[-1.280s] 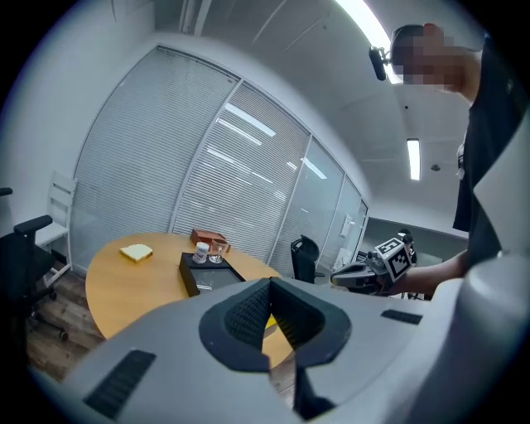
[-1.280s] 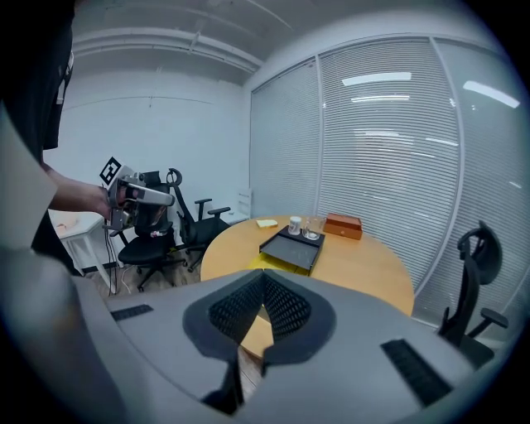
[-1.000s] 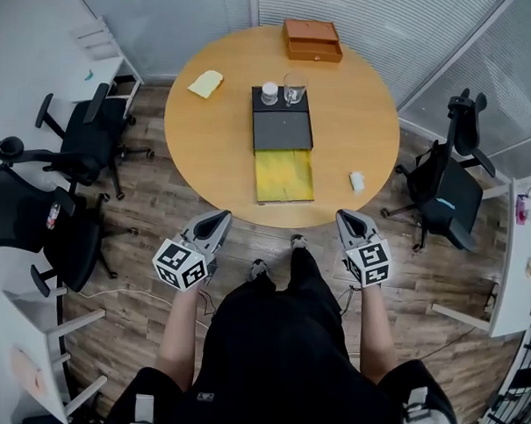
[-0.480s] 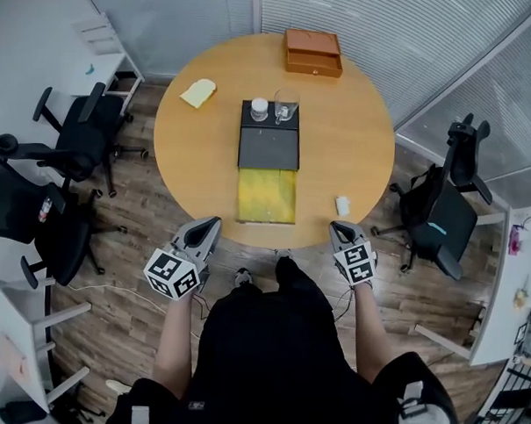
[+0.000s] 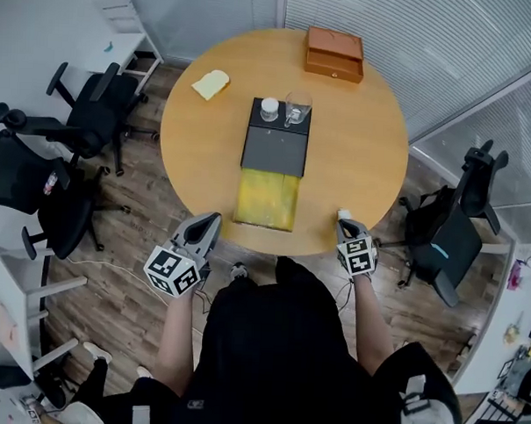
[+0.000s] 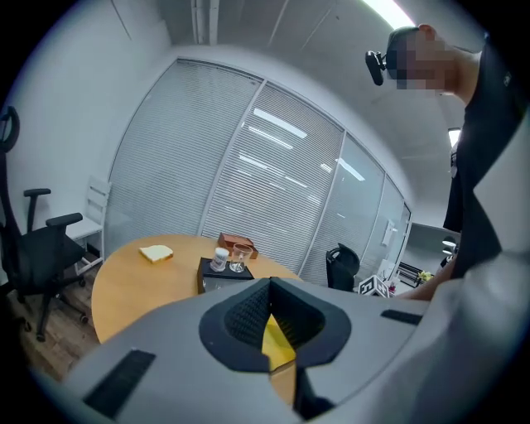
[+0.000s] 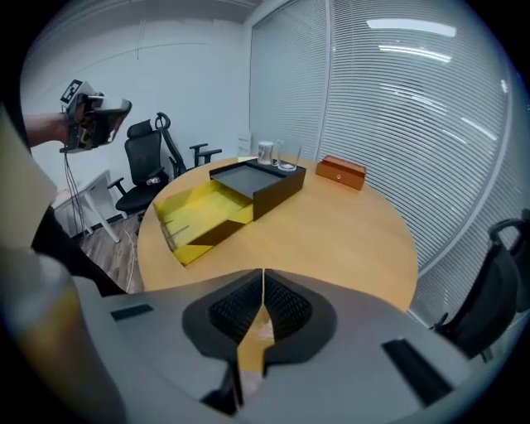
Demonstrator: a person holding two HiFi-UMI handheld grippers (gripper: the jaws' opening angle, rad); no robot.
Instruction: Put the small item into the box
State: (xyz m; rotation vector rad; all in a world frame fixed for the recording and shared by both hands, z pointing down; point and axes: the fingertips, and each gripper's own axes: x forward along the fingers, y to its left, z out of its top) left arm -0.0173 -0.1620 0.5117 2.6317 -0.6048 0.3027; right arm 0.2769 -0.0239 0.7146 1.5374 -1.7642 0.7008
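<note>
Small white item (image 5: 342, 214), lying at the edge of the tabletop (image 5: 361, 132) apart from the yellow box (image 5: 266, 200), is being faced by the right tool (image 5: 347, 228), clenched and empty like the left tool (image 5: 213, 220); a knock off the edge is being risked unless its jaws are parted first.

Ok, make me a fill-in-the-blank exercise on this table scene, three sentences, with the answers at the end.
The black box's yellow drawer is pulled ____.
A jar and a ____ stand on top of the black box.
The right gripper, close to the small white item, has its jaws ____.
Missing words: open; glass; shut.
</note>
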